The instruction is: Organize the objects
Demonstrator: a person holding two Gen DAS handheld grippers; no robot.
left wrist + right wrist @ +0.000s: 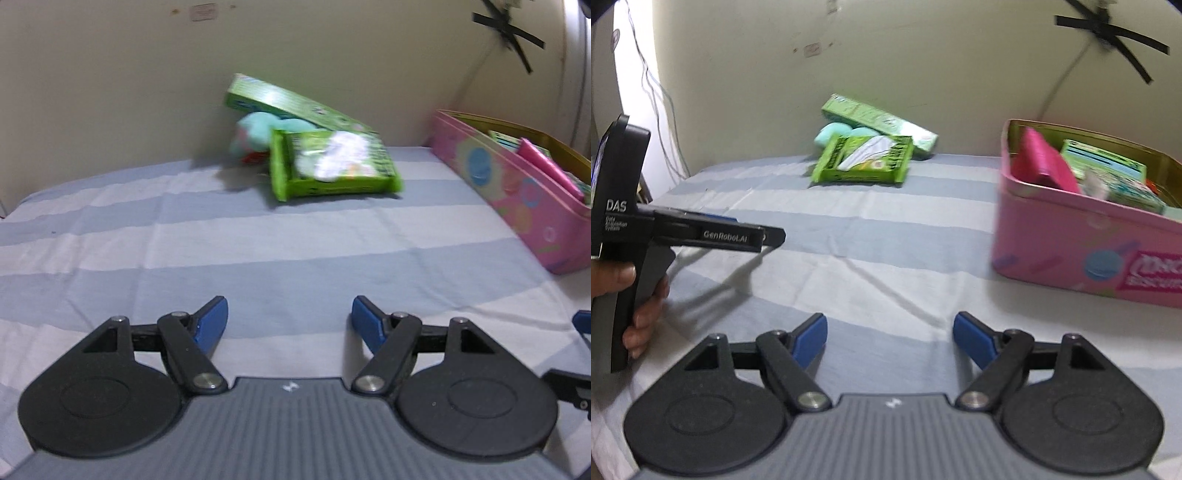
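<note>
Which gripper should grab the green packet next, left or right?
Probably left. The left gripper is open, and the green packet lies almost straight ahead of it. The right gripper, also open, has the packet ahead-left and sits closer to the pink tin, so it suits receiving there.

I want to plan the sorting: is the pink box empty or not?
Not empty. The pink box already holds a magenta packet and green cartons.

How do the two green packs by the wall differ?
The long green box is slim and leans tilted on the teal plush toy; the green pouch is shorter, wider, and rests lower in front. Both are green, outside the pink tin.
</note>
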